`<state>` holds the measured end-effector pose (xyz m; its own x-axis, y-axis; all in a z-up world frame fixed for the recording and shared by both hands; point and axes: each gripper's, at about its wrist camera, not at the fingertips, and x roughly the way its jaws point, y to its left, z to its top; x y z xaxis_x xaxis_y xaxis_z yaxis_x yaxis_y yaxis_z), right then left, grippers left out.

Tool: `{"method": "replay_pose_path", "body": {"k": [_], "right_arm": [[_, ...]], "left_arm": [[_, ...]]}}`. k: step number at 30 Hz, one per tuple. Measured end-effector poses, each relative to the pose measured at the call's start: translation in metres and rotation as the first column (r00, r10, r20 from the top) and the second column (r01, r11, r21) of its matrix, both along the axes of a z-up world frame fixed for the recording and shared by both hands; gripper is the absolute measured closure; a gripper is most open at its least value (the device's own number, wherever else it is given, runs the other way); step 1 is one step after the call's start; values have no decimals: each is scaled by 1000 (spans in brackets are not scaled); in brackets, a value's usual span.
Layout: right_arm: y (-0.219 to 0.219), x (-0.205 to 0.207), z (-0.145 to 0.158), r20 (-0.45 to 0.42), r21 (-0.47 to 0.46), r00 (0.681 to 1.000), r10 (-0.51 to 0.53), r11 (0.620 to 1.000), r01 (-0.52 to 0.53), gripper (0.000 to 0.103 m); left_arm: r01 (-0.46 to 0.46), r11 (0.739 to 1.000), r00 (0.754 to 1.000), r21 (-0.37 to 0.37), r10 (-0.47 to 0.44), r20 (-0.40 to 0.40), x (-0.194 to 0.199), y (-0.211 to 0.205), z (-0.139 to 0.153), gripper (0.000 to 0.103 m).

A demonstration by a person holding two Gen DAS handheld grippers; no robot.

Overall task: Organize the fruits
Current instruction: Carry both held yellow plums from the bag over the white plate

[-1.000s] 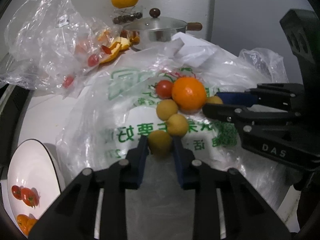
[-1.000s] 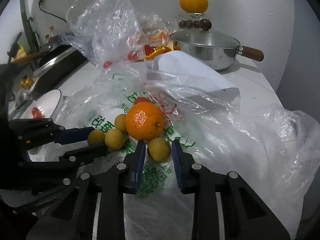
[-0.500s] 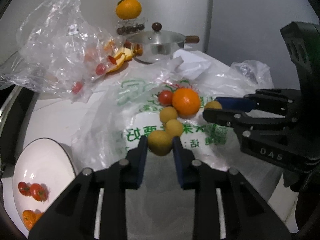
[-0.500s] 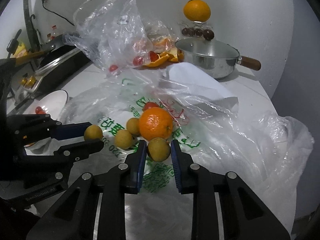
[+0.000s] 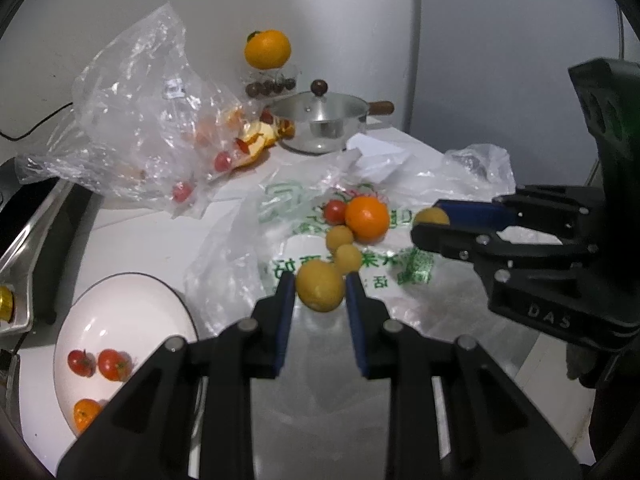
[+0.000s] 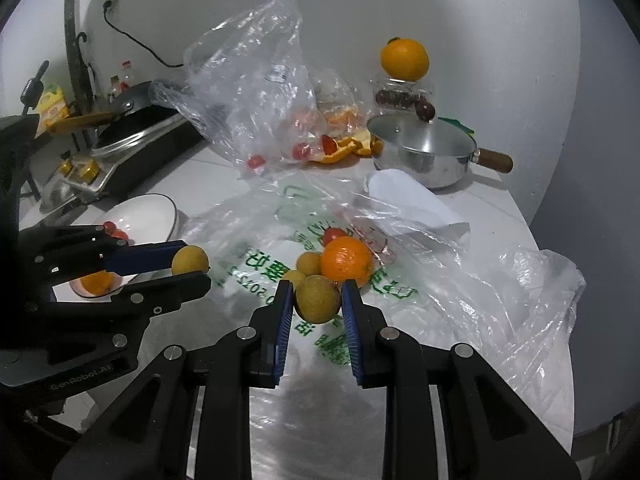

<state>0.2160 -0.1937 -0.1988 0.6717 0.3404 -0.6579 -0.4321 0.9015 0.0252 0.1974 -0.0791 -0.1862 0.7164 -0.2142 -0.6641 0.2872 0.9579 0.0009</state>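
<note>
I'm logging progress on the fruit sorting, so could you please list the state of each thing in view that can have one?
Left gripper: shut on a yellow fruit, lifted.
Right gripper: shut on another yellow fruit, lifted.
Pot: lid on.
White plate: holding two tomatoes and an orange piece.
Printed bag: spread flat; orange, tomato and two yellow fruits resting on it.
Clear bag: crumpled, tomatoes inside.

Shiny metal pot [image 5: 320,122] with a wooden handle [image 6: 495,160]; clear crinkled plastic bag [image 5: 140,120], glossy; smooth white glazed plate [image 5: 120,320]; matt black plastic tool [image 6: 316,300] with ribbed blue pads [image 6: 285,320].
</note>
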Motion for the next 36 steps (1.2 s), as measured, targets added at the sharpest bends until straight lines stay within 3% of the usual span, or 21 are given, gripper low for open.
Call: {"method": "replay_pose_path", "body": {"k": [23, 36], "right_arm": [[58, -40, 19, 46, -17, 996, 80, 997, -79, 77], [90, -51, 19, 43, -36, 992, 122, 992, -121, 77]], "left_arm": [[-75, 997, 996, -25, 76, 40, -49, 61, 13, 77], [-133, 991, 991, -35, 133, 11, -61, 96, 1, 77]]}}
